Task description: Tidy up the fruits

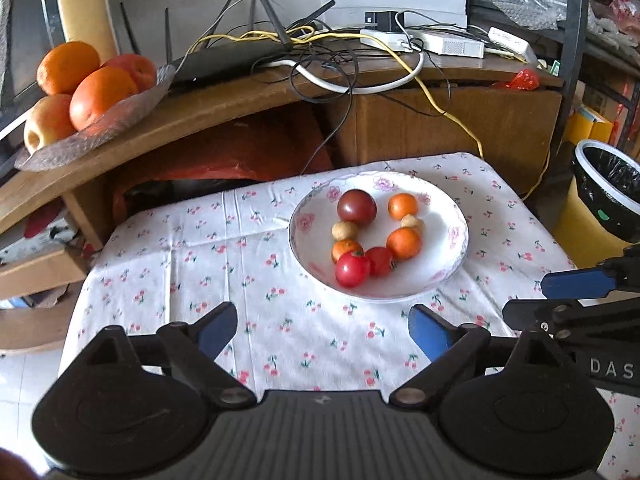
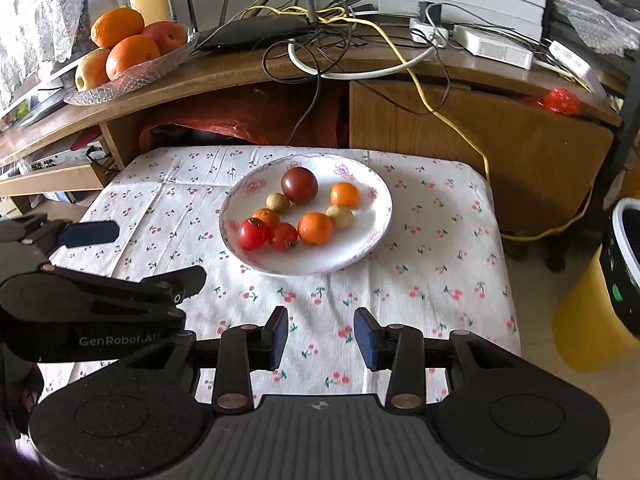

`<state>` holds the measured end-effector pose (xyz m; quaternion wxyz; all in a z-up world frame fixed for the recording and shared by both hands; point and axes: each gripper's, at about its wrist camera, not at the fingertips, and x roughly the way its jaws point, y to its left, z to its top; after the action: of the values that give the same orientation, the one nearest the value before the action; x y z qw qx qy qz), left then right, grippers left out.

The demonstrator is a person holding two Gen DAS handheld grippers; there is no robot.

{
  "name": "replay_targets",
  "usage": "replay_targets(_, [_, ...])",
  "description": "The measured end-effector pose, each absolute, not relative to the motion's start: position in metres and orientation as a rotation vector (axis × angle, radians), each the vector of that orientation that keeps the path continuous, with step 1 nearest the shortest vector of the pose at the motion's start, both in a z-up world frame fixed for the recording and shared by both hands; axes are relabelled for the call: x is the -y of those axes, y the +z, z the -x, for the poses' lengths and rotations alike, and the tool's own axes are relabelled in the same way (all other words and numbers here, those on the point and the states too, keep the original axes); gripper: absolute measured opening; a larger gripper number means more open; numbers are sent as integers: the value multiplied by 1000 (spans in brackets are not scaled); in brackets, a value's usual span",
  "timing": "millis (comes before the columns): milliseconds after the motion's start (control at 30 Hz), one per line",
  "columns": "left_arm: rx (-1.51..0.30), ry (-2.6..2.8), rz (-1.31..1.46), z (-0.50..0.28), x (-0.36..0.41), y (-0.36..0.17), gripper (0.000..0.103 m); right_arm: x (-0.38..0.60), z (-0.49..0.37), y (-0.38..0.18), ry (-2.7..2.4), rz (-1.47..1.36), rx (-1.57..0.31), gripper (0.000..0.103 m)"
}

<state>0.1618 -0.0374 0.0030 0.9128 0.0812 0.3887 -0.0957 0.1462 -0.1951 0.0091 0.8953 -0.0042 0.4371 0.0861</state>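
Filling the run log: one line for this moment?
left claw open | right claw open | both empty, short of plate | fruit all on plate

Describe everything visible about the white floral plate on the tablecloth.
The round white plate with pink flower prints looks like glazed ceramic, shallow with a raised rim. It sits flat on the cherry-print tablecloth, toward its far side. It holds eight small fruits: one dark red, two bright red, three orange, two pale tan. Neither gripper touches it.
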Motion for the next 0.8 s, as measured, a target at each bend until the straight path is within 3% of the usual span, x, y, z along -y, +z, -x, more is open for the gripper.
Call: replay_targets(800, [-736, -168, -145, -93, 31, 18, 103, 196, -82, 14, 155, -67, -890, 34])
